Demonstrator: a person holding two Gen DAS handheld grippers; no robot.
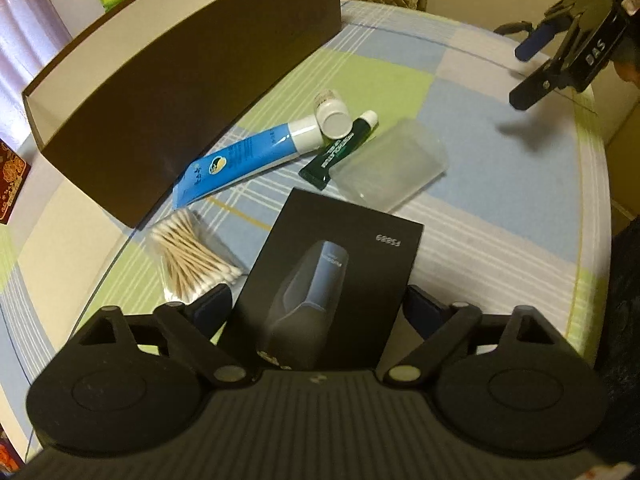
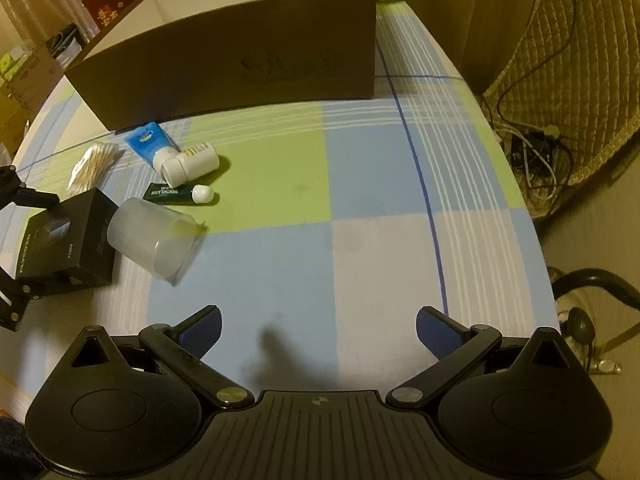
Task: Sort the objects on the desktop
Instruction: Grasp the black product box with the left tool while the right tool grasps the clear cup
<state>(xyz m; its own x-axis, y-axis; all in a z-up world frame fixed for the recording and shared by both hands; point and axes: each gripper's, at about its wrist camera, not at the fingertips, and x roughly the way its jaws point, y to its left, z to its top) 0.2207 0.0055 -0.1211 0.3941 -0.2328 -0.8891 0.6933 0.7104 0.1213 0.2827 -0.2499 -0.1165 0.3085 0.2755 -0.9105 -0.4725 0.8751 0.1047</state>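
Left wrist view shows the left tongs (image 1: 318,304) spread around the black box (image 1: 332,276); squeeze squarely before lifting, while the right tongs (image 2: 318,330) hang spread and empty.

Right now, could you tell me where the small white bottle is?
The small white bottle lies on its side left of centre in the right wrist view, touching the blue tube, just beyond the green tube.

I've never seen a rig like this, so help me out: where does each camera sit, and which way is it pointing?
Left wrist: on the left gripper, looking along its fingers at the black box between them; the right gripper shows far right.
Right wrist: on the right gripper, over bare tablecloth, fingers open.
Shared: black box, blue tube, white bottle, cardboard box.
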